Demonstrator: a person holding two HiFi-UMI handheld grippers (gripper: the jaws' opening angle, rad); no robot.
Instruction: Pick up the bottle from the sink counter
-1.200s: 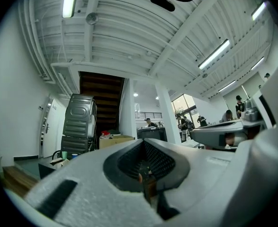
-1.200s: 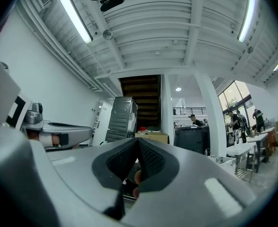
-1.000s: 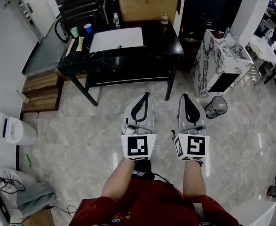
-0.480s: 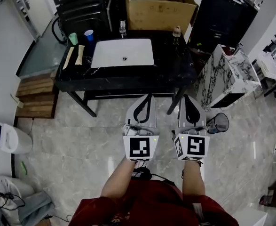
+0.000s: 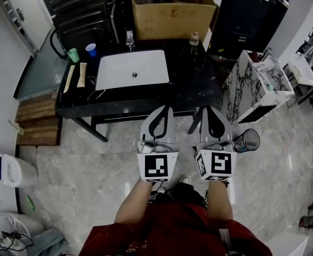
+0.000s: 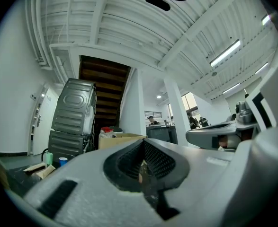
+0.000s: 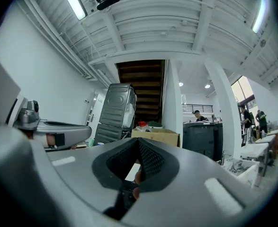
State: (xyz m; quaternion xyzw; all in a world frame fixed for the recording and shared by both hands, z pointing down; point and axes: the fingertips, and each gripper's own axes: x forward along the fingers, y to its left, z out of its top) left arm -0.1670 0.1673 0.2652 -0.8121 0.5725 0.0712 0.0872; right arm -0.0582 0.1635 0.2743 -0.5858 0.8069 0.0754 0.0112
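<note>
A small brownish bottle (image 5: 194,39) stands upright at the back right of the black sink counter (image 5: 193,87), right of the white basin (image 5: 132,68). My left gripper (image 5: 165,107) and right gripper (image 5: 208,109) are held side by side, roughly level, with their tips at the counter's front edge. Both are shut with nothing between the jaws. The bottle is well beyond the right gripper, apart from it. The left gripper view shows its jaws (image 6: 141,142) meeting, and the right gripper view shows the same for the right gripper (image 7: 138,141).
A faucet (image 5: 129,37), green cup (image 5: 73,54), blue cup (image 5: 91,49) and two tubes (image 5: 81,74) sit on the counter. A cardboard box (image 5: 172,9) stands behind it. A marbled cabinet (image 5: 252,79) and wire bin (image 5: 245,140) are at right, a toilet (image 5: 7,167) at left.
The person has walked forward with both grippers. The counter has come closer in the head view, and the gripper tips now reach its front edge. Both stay shut.
</note>
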